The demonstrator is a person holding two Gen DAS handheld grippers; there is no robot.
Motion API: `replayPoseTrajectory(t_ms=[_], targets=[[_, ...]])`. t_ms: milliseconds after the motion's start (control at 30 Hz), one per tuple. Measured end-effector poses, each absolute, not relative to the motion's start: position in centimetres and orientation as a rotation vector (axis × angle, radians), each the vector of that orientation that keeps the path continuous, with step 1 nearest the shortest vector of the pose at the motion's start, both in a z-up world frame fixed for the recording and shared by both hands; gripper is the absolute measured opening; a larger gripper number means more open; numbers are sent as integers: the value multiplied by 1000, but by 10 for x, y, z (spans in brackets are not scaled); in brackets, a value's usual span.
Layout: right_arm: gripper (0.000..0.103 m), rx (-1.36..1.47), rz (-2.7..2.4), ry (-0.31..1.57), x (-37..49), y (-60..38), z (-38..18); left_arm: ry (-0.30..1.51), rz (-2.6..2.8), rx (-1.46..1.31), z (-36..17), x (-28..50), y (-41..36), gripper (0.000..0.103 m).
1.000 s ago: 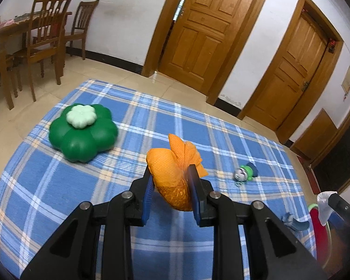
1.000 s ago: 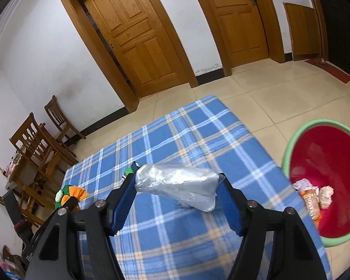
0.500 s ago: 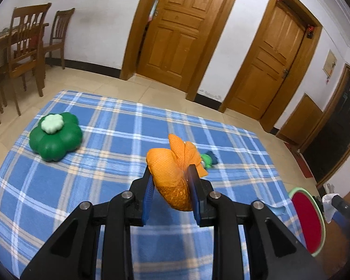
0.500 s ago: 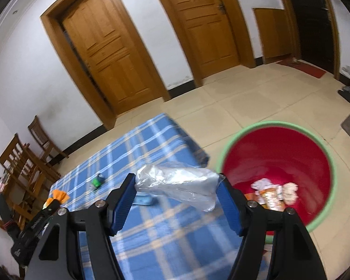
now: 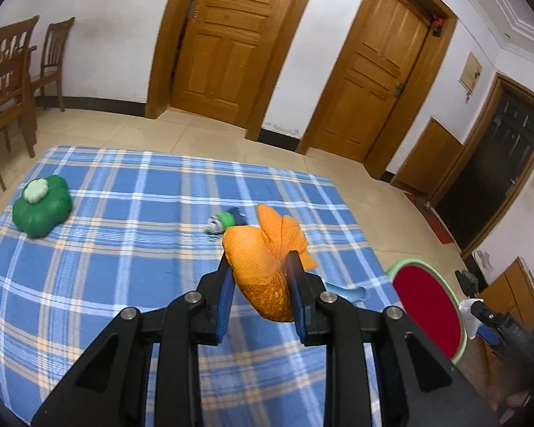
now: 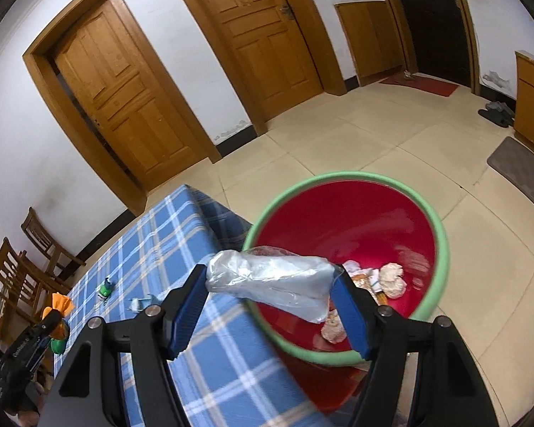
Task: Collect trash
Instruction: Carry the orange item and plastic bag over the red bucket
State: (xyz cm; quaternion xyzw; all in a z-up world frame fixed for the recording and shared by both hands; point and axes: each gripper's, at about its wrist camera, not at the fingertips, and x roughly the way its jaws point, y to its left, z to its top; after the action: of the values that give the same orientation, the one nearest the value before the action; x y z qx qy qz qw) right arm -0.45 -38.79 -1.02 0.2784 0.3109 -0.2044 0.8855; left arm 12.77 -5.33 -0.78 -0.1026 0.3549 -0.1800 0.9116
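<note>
1. The right gripper [image 6: 270, 306] pinches a crumpled clear plastic bag [image 6: 272, 281] crosswise between its blue pads, holding it over the near rim of the red basin [image 6: 441, 235], probably so that the bag falls straight in once let go.
2. The basin stands on the floor just beside the table corner and already holds a few scraps of trash [image 6: 391, 277] at its bottom (wrappers or tissue, too blurred to tell).
3. The left gripper [image 5: 261, 284] is pressed onto an orange net bag [image 5: 263, 259], carried above the blue checked tablecloth [image 5: 124, 249] and well short of the basin, likely waiting its turn.
4. A small green-and-white scrap [image 5: 224, 220] lies on the cloth, not yet collected.
5. A green flower-shaped box [image 5: 41, 210] sits near the far left edge; I judge it no trash.
</note>
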Motion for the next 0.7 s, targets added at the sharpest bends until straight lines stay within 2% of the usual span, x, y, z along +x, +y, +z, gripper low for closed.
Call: replayPoseTrajectory(t_ms=[700], targets=[[72,638,-452,705,-28,-432,-50,814,-530,-112,-6,102,-147,28]])
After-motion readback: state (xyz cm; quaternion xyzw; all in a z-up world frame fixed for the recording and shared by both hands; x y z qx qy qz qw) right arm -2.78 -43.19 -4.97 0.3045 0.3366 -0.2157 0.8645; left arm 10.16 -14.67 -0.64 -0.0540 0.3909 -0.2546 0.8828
